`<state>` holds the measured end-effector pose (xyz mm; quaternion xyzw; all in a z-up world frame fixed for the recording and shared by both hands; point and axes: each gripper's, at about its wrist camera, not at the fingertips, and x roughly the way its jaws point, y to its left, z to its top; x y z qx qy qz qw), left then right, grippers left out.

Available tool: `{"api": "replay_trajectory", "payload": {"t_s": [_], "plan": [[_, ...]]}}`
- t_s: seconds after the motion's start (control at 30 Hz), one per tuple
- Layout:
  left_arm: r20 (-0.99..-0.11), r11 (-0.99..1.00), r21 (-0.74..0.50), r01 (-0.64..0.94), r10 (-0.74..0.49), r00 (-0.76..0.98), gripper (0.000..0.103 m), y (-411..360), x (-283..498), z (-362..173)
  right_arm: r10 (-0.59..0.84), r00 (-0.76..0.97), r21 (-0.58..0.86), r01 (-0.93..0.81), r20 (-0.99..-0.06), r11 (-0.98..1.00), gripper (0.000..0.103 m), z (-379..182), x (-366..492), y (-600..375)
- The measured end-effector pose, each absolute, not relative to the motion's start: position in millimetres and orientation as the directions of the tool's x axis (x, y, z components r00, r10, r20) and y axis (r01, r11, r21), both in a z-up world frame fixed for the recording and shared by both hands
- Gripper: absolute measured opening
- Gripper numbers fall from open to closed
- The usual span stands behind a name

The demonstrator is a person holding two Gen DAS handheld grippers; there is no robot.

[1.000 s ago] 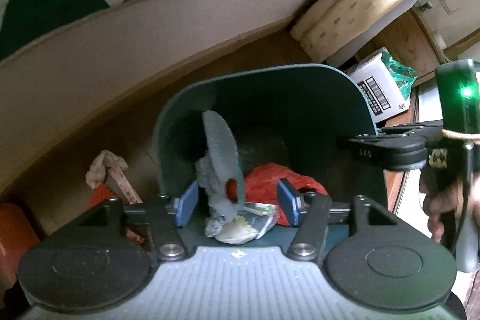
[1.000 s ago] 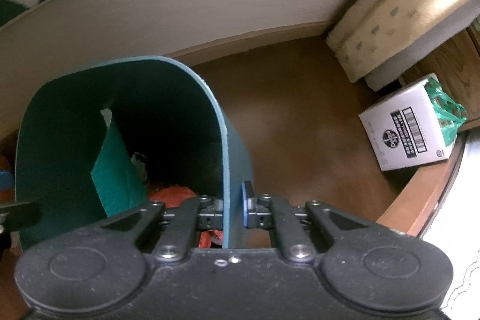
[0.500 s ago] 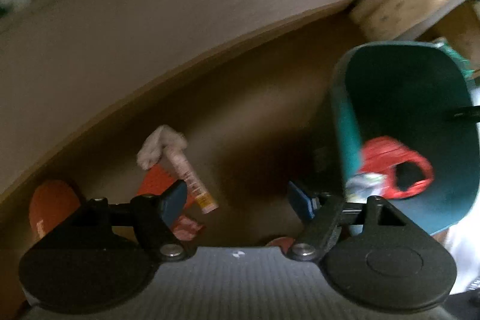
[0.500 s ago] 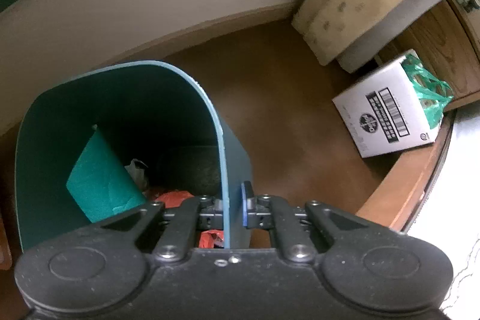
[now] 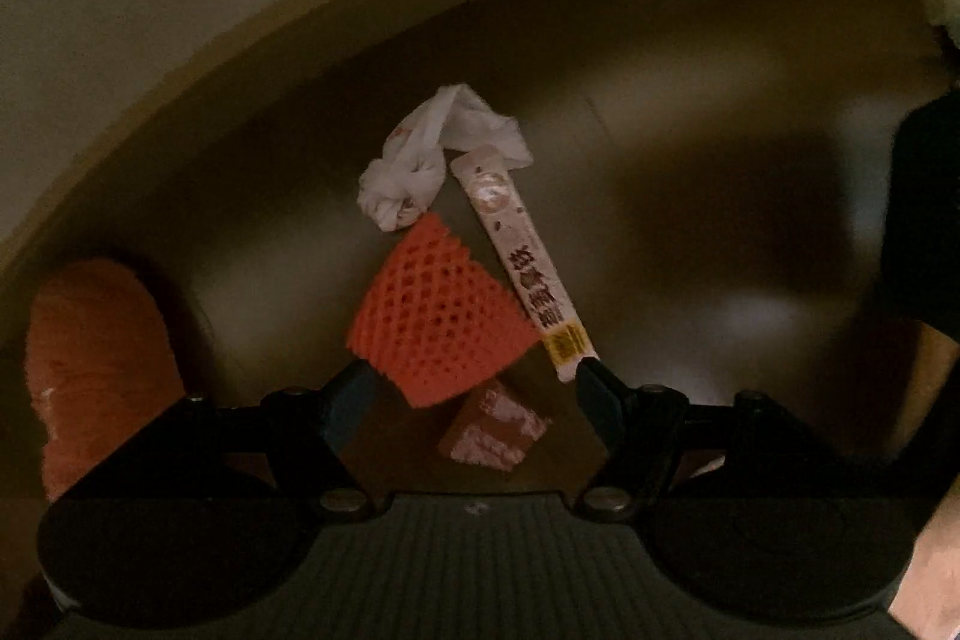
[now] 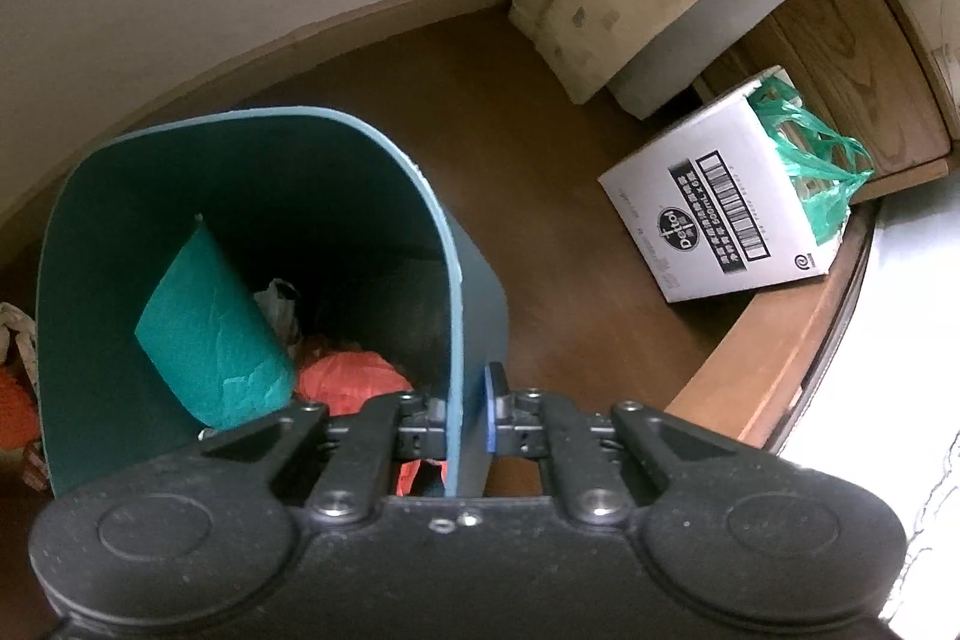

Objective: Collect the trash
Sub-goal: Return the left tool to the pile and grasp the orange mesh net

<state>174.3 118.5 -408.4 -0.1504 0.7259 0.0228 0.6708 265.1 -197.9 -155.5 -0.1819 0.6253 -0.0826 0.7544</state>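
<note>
A: What was the left gripper doing over the floor?
B: It pointed almost straight down at a small heap of litter. Its jaws stood spread, having just been opening, and they pinched nothing. The orange foam net lay between the fingertips and touched no pad that I could make out.

A: What else lay in that heap?
B: A crumpled white wrapper sat at twelve o'clock from the net, just beside it. A long sachet with printed characters ran from there down toward five o'clock, its yellow end next to the right-side fingertip. A small reddish packet lay at six o'clock from the net, near the gripper body. A large orange shape, too blurred to name, sat at nine o'clock by the picture's edge.

A: And the right gripper?
B: Pressed together on the wall of the teal bin, one pad inside and one outside the rim.

A: What was in the bin?
B: A piece of green paper leaned against the inner wall at nine o'clock, with red plastic and a pale scrap low beside it.

A: Anything around the bin?
B: A white cardboard box with a green bag sticking out lay at three o'clock, well apart.
</note>
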Motion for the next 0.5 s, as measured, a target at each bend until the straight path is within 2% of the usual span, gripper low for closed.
{"api": "replay_trajectory", "payload": {"t_s": [0.13,0.33,0.37,0.4,0.47,0.5], "plan": [[-0.976,0.954,-0.151,-0.259,-0.185,-0.111,0.073,118,178,-448,-0.341,0.192,-0.361,-0.082,-0.920,0.929,0.008,-152,266,-203],[-0.971,0.944,-0.149,-0.295,-0.196,-0.136,0.072,122,180,-479,-0.331,0.145,-0.341,-0.051,-0.932,0.939,0.008,-151,264,-208],[-0.970,0.939,-0.151,-0.309,-0.201,-0.138,0.067,123,179,-481,-0.331,0.139,-0.340,-0.046,-0.933,0.939,0.008,-152,263,-208],[-0.969,0.935,-0.157,-0.318,-0.209,-0.135,0.051,124,178,-483,-0.332,0.134,-0.341,-0.048,-0.934,0.939,0.008,-153,263,-208],[-0.969,0.938,-0.148,-0.314,-0.201,-0.145,0.030,125,177,-485,-0.337,0.130,-0.345,-0.048,-0.933,0.937,0.008,-154,262,-208],[-0.970,0.942,-0.135,-0.307,-0.189,-0.153,0.026,124,176,-485,-0.338,0.129,-0.347,-0.049,-0.932,0.937,0.008,-155,262,-208]]}}
